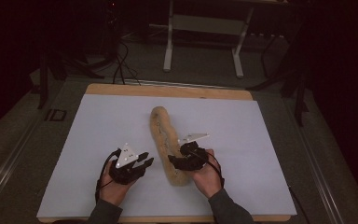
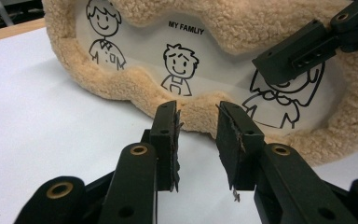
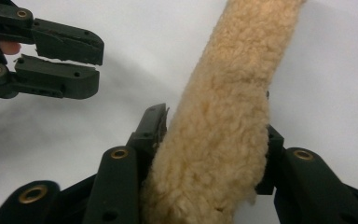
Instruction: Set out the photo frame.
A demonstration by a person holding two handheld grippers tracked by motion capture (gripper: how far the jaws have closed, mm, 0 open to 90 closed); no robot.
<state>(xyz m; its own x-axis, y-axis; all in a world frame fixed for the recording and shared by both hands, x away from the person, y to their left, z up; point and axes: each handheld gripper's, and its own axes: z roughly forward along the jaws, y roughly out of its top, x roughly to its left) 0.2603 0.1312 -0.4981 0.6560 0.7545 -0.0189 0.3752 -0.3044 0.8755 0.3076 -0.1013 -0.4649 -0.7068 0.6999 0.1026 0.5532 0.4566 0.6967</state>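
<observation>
Right jaws: clamped on the near end of the plush (image 3: 223, 135), one jaw each side of the fleece, squeezing it in a bit. So the right gripper (image 1: 182, 161) has a real hold.

Left jaws: parted a little with nothing between them. The left gripper (image 2: 198, 119) points at the plush's fleecy edge, just short of it, right below the middle doodle kid.

Plush: long tan fleece thing lying on the white sheet (image 1: 98, 140), running from the near middle away toward the far side. It has a clear window (image 2: 177, 56) with cartoon figures and "MY FAMLIY" printed on it.

Step in hand: my guess is the left is going in for a second grip on the edge so both hands can lift or open it.

How to do it well: go straight ahead and low, and take the fleece rim only. Keep off the window, since plastic is probably slippery and may crease. Bite deep enough that it isn't just pile.

Watch out: the right gripper's jaw sits close above that spot, so come in under it. Keep the right hand firm so the plush doesn't scoot away.

Table: wooden edge (image 1: 168, 89) peeking out past the sheet's far side.
</observation>
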